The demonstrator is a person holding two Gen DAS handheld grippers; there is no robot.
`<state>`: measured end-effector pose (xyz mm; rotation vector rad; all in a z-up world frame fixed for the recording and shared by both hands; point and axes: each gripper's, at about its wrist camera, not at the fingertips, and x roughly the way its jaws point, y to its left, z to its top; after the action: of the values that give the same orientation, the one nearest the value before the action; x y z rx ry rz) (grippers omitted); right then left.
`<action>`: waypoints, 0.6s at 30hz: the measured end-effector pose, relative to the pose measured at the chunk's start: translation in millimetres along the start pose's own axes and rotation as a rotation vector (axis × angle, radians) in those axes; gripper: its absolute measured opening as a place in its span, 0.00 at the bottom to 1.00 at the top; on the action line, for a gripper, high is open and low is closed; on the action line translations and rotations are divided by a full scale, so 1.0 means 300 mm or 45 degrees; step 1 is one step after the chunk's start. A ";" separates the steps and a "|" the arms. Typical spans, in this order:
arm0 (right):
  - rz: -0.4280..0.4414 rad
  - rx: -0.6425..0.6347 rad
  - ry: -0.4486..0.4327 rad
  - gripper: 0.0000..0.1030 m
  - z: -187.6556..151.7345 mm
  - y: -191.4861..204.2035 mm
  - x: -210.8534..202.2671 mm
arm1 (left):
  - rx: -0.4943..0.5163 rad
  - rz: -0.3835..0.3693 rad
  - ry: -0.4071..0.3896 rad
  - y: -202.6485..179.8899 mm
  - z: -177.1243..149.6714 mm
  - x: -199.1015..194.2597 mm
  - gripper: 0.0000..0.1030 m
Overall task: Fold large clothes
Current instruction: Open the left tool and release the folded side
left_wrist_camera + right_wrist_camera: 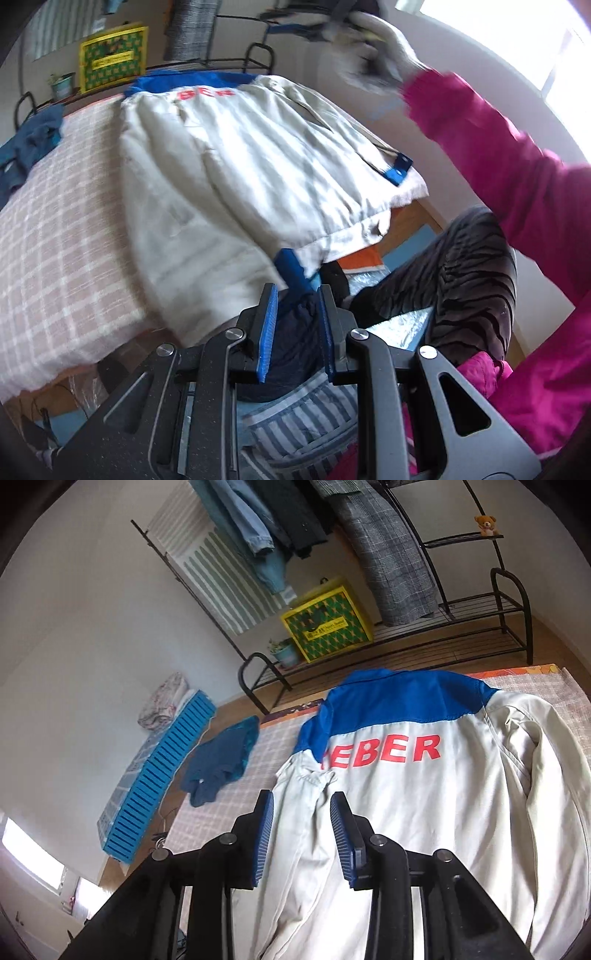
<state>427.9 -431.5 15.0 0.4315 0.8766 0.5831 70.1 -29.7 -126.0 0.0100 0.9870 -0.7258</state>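
Your left gripper (295, 328) sat closest to the lens, its two blue pads a narrow gap apart and empty; a blue cuff (291, 269) of the jacket hung just beyond the tips, not pinched. Your right gripper (301, 834) stood a little wider, also holding nothing, its two pads poised over a folded-in sleeve (306, 794) of the jacket; whether they brushed the cloth could not be told.

You had one jacket (424, 797) to fold: cream with a blue yoke and red lettering, spread back-up on the checked cover (236, 786) of the table, its hem hanging over the edge nearest you. Beside the jacket, toward the wall, lay one crumpled dark-blue garment (218, 764). Past the jacket's collar stood one black metal rack (509, 602), carrying one yellow-and-green box (327, 622), one small potted plant (284, 651) and one teddy bear (485, 524). From the left wrist view, your gloved right hand (388, 40) was raised above the jacket, blurred, with a pink sleeve (498, 140) behind it.
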 end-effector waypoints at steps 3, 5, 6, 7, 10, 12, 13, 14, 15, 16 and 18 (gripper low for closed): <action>0.029 -0.023 0.010 0.34 -0.068 0.039 -0.058 | -0.102 0.057 -0.003 0.096 0.001 -0.005 0.19; 0.040 -0.040 0.048 0.35 -0.104 0.058 -0.047 | -0.180 0.050 -0.009 0.160 0.008 0.012 0.19; 0.038 -0.048 0.064 0.38 -0.122 0.062 -0.037 | -0.213 0.039 -0.015 0.184 0.011 0.022 0.19; 0.029 -0.053 0.082 0.41 -0.135 0.063 -0.018 | -0.230 0.033 -0.021 0.203 0.012 0.031 0.19; 0.028 -0.032 0.143 0.41 -0.165 0.049 0.072 | -0.229 0.023 -0.021 0.221 0.025 0.086 0.19; 0.040 -0.015 0.184 0.41 -0.173 0.036 0.145 | -0.238 -0.017 -0.009 0.216 0.033 0.140 0.19; 0.037 -0.009 0.201 0.41 -0.173 0.028 0.188 | -0.246 -0.040 0.004 0.214 0.035 0.172 0.19; 0.036 -0.001 0.218 0.41 -0.176 0.019 0.229 | -0.245 -0.065 0.024 0.206 0.038 0.208 0.19; 0.037 0.011 0.236 0.41 -0.183 0.008 0.267 | -0.232 -0.083 0.048 0.195 0.039 0.246 0.19; 0.040 0.027 0.260 0.41 -0.183 -0.005 0.313 | -0.208 -0.093 0.066 0.182 0.042 0.285 0.19; 0.023 0.037 0.322 0.41 -0.192 -0.023 0.404 | -0.156 -0.097 0.112 0.153 0.038 0.360 0.19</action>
<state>444.1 -353.2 -92.9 0.3977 1.1245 0.6512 141.2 -57.7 -215.8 -0.1039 1.1198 -0.7384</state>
